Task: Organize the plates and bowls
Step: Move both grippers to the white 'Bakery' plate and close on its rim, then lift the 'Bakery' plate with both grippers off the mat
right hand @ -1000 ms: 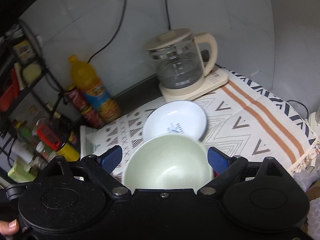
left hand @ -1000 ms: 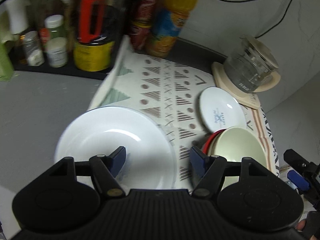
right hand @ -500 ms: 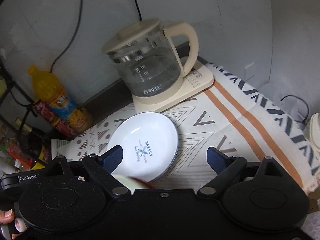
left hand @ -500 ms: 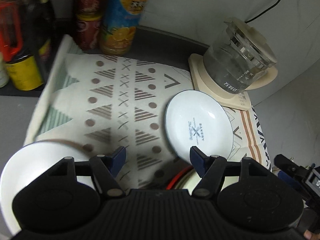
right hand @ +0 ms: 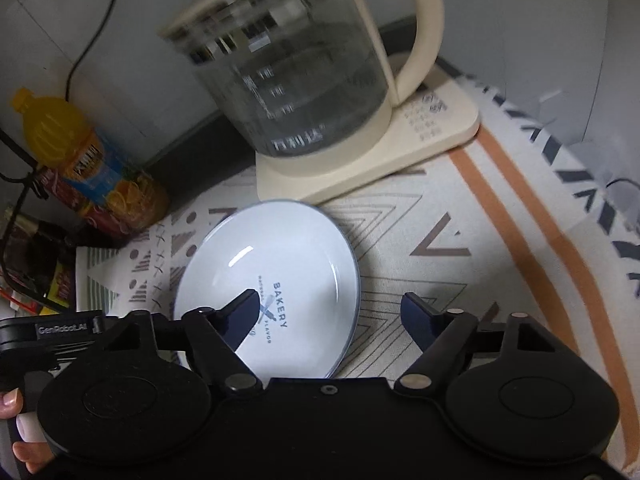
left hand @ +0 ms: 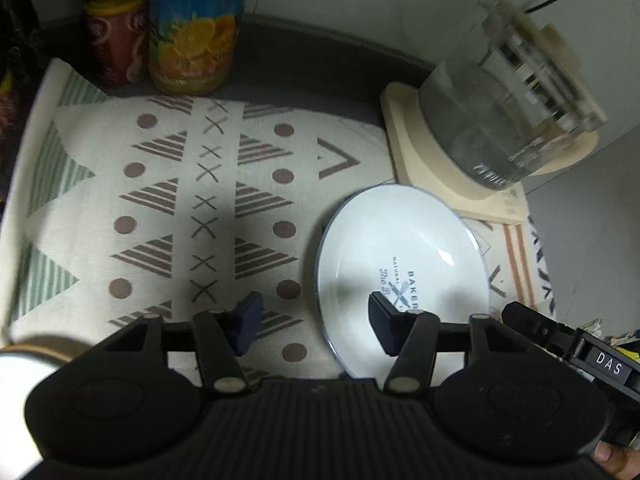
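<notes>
Both claws have closed in on the small white plate since half a second ago: the green bowl and its red neighbour have slipped out of both views, and the big white plate is down to a pale sliver at 8 o'clock in the left wrist view.

Largest in sight is the patterned cloth (left hand: 168, 200) spread over the desk, cream with brown triangles, dots and crosses, and with orange stripes toward its right side in the right wrist view (right hand: 500, 208). On it, at 1 o'clock in the left view, stands the glass kettle (left hand: 500, 120) on its cream base; the right view shows it at 12 o'clock (right hand: 304, 80). An orange juice bottle (left hand: 192, 28) stands at the cloth's far edge, at 11 o'clock.

The white plate (left hand: 400, 252) lies flat on the cloth just in front of the kettle's base. It is shallow and glossy, with a thin dark rim line and a blue "BAKERY" print with a crossed emblem in its well (right hand: 276, 264).

The left claw (left hand: 314, 326) is released and empty, its right finger over the plate. The right claw (right hand: 332, 318) is likewise spread wide and empty, its left finger over the plate and its right finger over bare cloth.
</notes>
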`<state>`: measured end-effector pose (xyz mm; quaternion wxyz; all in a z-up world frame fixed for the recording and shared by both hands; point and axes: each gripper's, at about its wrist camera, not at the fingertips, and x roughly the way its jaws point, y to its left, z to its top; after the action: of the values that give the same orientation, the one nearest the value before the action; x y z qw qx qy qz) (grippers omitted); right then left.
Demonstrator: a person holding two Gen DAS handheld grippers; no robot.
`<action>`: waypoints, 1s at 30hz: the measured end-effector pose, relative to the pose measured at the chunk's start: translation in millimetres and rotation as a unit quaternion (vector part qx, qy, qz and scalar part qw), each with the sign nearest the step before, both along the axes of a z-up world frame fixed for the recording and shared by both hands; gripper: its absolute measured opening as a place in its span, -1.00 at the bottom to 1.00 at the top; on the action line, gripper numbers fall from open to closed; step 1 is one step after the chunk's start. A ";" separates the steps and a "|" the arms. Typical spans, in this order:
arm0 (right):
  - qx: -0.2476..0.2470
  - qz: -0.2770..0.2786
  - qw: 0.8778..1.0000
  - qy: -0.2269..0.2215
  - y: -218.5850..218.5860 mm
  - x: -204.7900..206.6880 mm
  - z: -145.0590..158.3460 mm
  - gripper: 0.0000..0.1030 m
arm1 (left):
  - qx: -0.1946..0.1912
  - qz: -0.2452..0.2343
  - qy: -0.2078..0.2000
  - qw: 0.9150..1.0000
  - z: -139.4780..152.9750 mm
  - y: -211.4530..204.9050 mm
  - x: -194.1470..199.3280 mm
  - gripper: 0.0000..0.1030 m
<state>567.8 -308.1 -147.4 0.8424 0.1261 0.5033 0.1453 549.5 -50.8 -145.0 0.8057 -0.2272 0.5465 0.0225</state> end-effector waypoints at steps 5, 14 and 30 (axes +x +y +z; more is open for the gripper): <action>-0.010 0.006 0.999 0.031 1.4 10.3 -24.7 0.08 | -0.015 -0.002 0.029 0.999 -23.1 -4.0 10.4 -0.36; 0.020 0.025 0.998 0.051 -1.8 14.9 -43.7 -0.76 | -0.027 -0.016 0.039 0.999 -39.4 -12.9 18.2 -0.78; 0.016 0.035 0.999 -0.020 8.7 -1.3 6.4 -0.79 | -0.024 -0.020 -0.030 0.999 8.7 3.6 4.7 -0.81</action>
<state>566.4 -299.4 -141.0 0.8445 0.1189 0.4880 0.1857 554.2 -47.1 -136.3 0.8166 -0.2356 0.5267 -0.0138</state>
